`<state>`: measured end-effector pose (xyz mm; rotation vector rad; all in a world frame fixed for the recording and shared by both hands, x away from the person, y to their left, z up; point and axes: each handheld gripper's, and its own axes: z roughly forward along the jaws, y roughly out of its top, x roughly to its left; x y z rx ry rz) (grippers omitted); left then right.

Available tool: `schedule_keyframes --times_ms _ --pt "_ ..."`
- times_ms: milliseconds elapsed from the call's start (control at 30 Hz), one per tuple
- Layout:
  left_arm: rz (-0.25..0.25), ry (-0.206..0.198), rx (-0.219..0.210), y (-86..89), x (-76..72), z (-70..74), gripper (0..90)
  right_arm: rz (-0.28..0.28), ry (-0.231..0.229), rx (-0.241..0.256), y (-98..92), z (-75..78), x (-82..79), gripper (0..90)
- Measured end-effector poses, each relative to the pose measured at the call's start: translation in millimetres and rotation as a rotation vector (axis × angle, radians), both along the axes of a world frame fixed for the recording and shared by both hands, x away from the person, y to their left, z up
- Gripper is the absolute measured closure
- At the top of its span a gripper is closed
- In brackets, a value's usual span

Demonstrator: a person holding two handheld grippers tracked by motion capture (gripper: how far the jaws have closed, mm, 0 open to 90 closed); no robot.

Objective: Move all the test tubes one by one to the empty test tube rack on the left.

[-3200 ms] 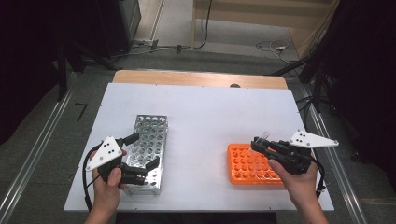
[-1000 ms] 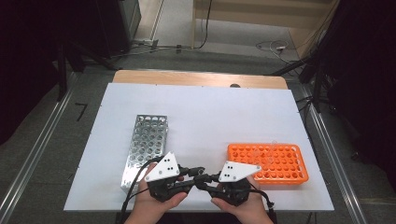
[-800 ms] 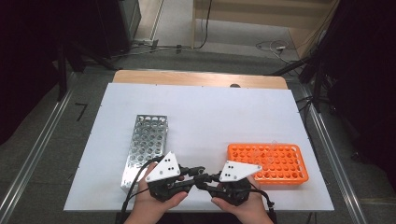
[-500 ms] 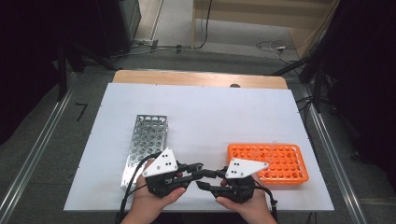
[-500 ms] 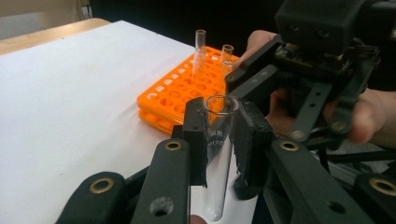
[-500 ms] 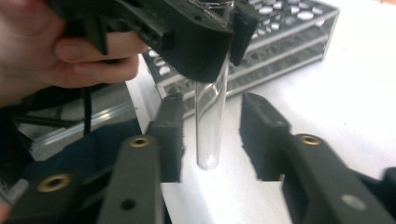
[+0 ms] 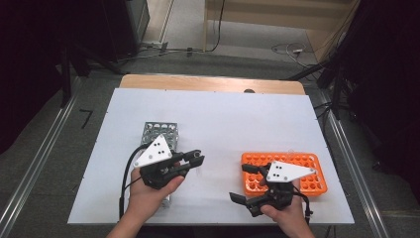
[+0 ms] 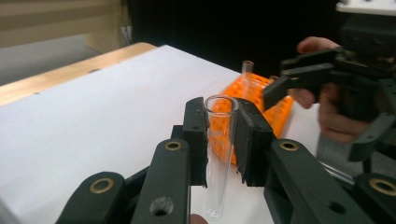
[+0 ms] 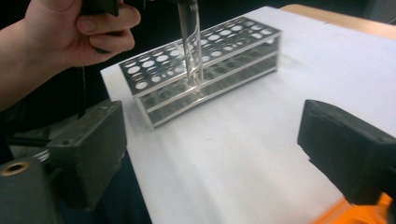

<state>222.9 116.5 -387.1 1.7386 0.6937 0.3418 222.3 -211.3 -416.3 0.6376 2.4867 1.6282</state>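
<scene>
**A:** What is on the white bench (image 7: 223, 119)?

**B:** A silver metal test-tube rack (image 7: 157, 134) with rows of round holes stands at the left. An orange plastic test-tube rack (image 7: 307, 171) stands at the right. A person holds a black hand-held gripper in each hand.

**A:** What are the grippers doing?

**B:** The left hand-held gripper (image 8: 223, 135) is clamped on a clear glass test tube (image 8: 219, 154), held upright between its jaws with the open mouth on top. From above, that gripper sits just right of the silver rack's near end. The right hand-held gripper (image 7: 245, 183) has its jaws spread wide with nothing between them, low at the orange rack's left end.

**A:** How far along is the work?

**B:** It looks like a tube being moved between the racks. The tube is in the left gripper's grasp, in the air beside the silver rack, as the right gripper view shows. No tube stands in that rack. At least one more tube (image 8: 246, 70) stands in the orange rack, so seating this one, and probably moving others, is left.
</scene>
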Motion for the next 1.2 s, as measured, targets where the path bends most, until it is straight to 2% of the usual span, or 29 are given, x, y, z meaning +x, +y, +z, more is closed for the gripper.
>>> schedule_keyframes --times_ms 67,367,700,933,1200 --pt "0.024 -0.004 0.007 5.5 5.8 1.4 76.2 -0.015 0.004 0.002 -8.2 1.7 0.8 0.0" --pt "0.117 -0.008 0.010 30.4 34.4 2.4 76.2 -0.108 -0.027 0.027 -43.1 10.8 3.3 0.0" --pt "0.210 -0.010 0.015 49.9 63.5 -2.5 76.2 -0.199 -0.039 0.012 -81.2 5.7 6.3 0.0" --pt "0.292 -0.020 0.015 55.5 83.8 -9.4 76.2 -0.231 -0.040 0.013 -89.8 1.5 11.8 0.0" --pt "0.343 -0.028 0.029 56.4 100.8 -18.6 76.3 -0.241 -0.036 0.017 -92.4 -0.2 13.0 0.0"
